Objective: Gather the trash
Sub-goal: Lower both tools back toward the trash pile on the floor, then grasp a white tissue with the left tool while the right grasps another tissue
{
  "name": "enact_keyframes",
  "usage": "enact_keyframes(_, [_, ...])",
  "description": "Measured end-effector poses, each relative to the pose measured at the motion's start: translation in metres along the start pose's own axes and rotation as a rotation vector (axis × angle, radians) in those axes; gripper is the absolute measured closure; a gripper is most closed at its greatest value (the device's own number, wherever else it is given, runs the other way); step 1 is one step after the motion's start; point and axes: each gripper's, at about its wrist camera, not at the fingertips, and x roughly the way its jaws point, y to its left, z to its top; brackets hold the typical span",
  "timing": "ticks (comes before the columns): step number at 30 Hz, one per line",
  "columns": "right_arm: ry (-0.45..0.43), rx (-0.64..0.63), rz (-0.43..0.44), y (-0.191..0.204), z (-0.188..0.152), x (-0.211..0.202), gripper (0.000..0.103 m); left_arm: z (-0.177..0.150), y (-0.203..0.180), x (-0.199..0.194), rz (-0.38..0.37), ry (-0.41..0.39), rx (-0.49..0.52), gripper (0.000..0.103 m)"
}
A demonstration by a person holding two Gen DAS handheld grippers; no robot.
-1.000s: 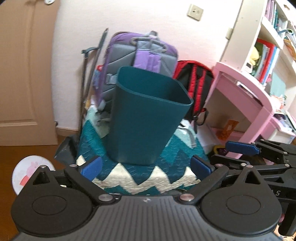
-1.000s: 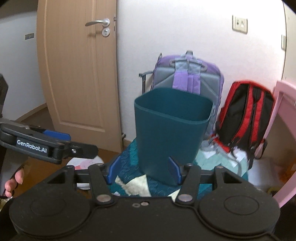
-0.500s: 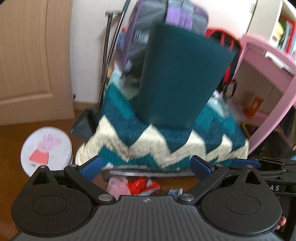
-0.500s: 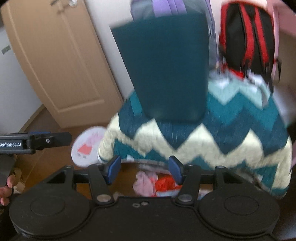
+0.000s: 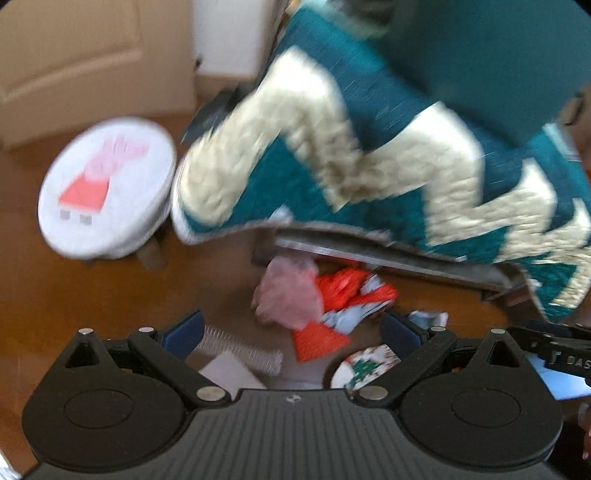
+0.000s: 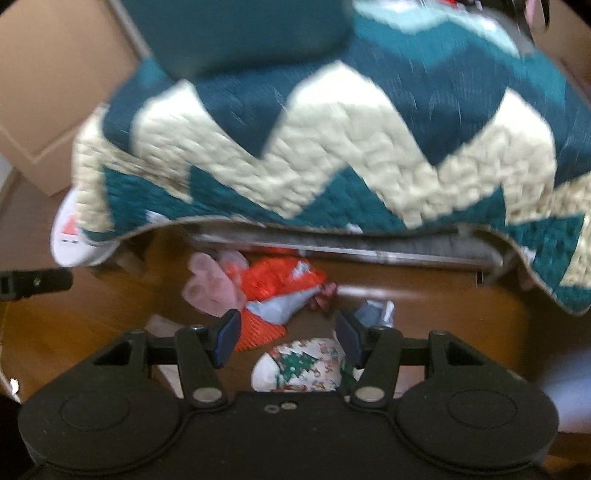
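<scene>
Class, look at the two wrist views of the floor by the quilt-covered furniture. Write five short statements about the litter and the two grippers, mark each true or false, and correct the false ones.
1. Both grippers are open and hold nothing. True: the left gripper and right gripper have empty gaps between their fingers.
2. The red wrapper is already inside the teal bin. False: it lies on the wooden floor.
3. A pink crumpled piece lies beside the red wrapper. True.
4. The teal bin stands on the floor. False: it stands on the zigzag quilt.
5. The round stool carries a Christmas tree print. False: it shows a pink cartoon pig; the tree print is on the paper plate.
</scene>
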Motion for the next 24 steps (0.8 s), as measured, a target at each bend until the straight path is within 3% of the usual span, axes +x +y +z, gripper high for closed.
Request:
enact_keyframes(7, [0.119,0.058,-0.053,-0.028,0.009,0.069,0.047,0.001,0.034,0.077,0.088,0.150,-0.144,0.001])
enact_keyframes(13, [0.205,0.187,-0.068,-0.062,0.004,0.116,0.047,-0.034,0.050,0.136,0.111,0.310,-0.212,0.002])
enact_keyframes(16, [0.278,0.240,-0.064,-0.074,-0.007,0.138,0.047,-0.055,0.050,0.163,0.119,0.402,-0.210,0.002])
enact_keyframes(21, [0.428,0.240,-0.111,-0.072,-0.042,0.171,0.047,-0.074,0.048,0.201,0.147,0.480,-0.161,0.002])
enact_keyframes(24, [0.500,0.285,-0.080,-0.065,-0.060,0.174,0.047,-0.085,0.048,0.223,0.142,0.515,-0.148,0.002])
